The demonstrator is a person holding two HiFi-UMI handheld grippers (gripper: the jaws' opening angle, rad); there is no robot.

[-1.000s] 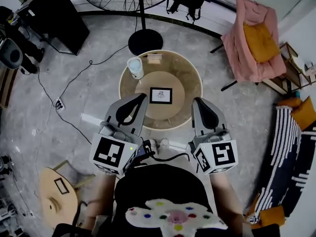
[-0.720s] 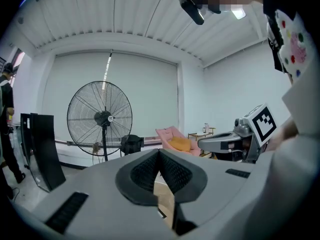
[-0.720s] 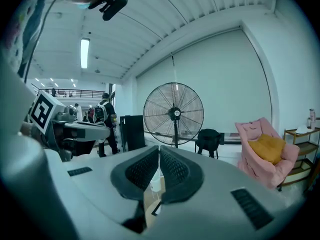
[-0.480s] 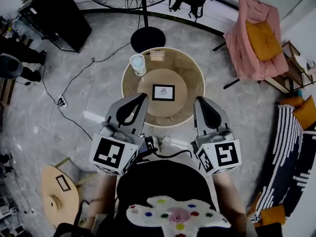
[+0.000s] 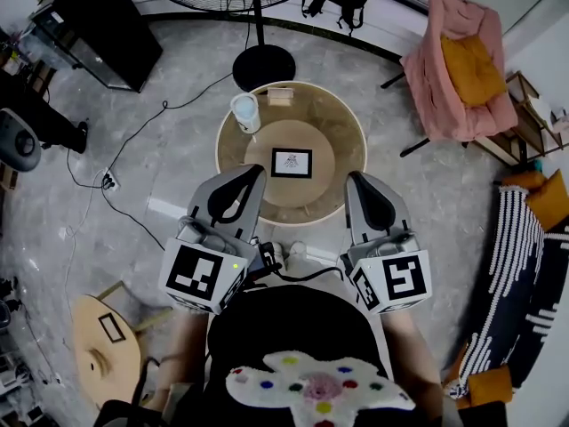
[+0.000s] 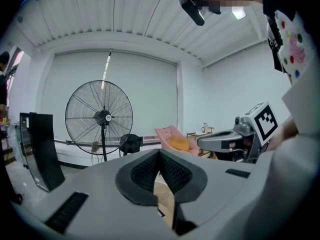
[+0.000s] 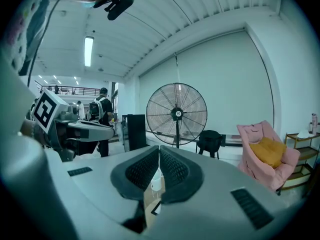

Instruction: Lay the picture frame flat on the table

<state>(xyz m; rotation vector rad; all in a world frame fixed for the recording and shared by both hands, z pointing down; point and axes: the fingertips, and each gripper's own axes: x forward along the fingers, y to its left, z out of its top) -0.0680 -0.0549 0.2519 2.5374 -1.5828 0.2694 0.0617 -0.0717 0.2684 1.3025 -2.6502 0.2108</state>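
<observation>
The picture frame (image 5: 292, 163), black-edged with a white picture, looks to lie face up at the middle of the round wooden table (image 5: 348, 124) in the head view. My left gripper (image 5: 252, 175) is held at the table's near left edge, short of the frame, and is shut on nothing. My right gripper (image 5: 355, 181) is at the near right edge, also shut and empty. In the left gripper view the left gripper (image 6: 159, 151) has its pads pressed together. The right gripper (image 7: 159, 149) looks the same in its own view. Each gripper view shows only a sliver of table below the jaws.
A white jug (image 5: 245, 113) and a small box (image 5: 279, 97) stand at the table's far side. Behind the table stands a pedestal fan (image 5: 264, 68), with a pink chair (image 5: 453, 69) at the right. A cable (image 5: 133, 140) runs over the floor at the left. A wooden stool (image 5: 102, 345) stands beside me.
Both grippers stay shut in about the same place. The head view has drifted a little, so the table and frame sit slightly higher in the picture.
</observation>
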